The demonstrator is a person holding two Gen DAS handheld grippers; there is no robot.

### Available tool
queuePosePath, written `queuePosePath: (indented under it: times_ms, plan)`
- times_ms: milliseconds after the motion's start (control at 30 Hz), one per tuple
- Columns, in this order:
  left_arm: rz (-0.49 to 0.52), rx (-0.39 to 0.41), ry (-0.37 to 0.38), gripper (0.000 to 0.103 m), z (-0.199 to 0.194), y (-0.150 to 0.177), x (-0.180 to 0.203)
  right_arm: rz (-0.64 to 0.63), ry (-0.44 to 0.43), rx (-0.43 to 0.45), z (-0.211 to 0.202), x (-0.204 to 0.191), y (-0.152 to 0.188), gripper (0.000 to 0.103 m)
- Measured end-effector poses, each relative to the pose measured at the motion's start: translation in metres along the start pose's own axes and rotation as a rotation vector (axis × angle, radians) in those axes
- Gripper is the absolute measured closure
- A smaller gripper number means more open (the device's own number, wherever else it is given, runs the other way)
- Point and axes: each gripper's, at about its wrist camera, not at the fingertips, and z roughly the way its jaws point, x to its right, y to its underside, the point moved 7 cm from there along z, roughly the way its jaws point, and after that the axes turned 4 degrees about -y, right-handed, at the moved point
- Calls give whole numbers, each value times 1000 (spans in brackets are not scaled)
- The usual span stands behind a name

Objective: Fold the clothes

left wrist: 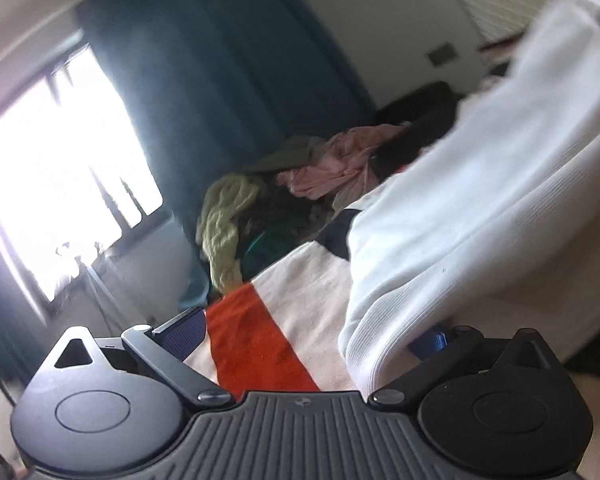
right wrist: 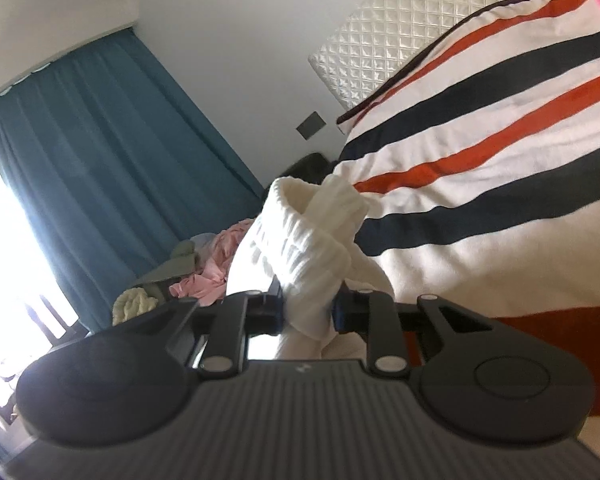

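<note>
Fold barely begun: right gripper clamped on white ribbed sweater lifted over striped bed, left gripper jaws spread, unfolded pile at far edge.

White ribbed knit garment, bunched and draped over striped bedspread, one end lifted.

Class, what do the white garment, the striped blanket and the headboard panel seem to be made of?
White garment: ribbed knit, probably cotton, matte; fine ridges show.
Striped blanket: soft fleece-like fabric, matte and fuzzy.
Headboard panel: quilted padding, possibly faux leather, with a glossy diamond-stitched surface.
</note>
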Motion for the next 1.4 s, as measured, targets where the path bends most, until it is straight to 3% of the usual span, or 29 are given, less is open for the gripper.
queuePosePath:
  times_ms: [300, 533, 700, 867, 1167, 1267, 1400]
  plan:
    - [-170, -41, -63, 0, 1, 0, -7, 38, 106, -95, 11, 44, 24, 77]
    - [-382, -172, 10, 0, 9, 16, -24, 36, 158, -145, 6, 60, 42, 73]
    - [-422, -219, 65, 0, 20, 26, -26, 62, 198, -194, 10, 76, 55, 73]
    - [-448, -242, 80, 0, 26, 33, -27, 105, 194, -184, 8, 79, 59, 71]
    - [-494, -280, 100, 0, 37, 46, -29, 243, 128, -80, 1, 81, 42, 23]
    - [-508, -277, 117, 0, 37, 48, -30, 242, 120, -45, -3, 80, 28, 23]
    - [-527, -263, 148, 0, 37, 53, -29, 121, 97, -72, 11, 74, 3, 23]
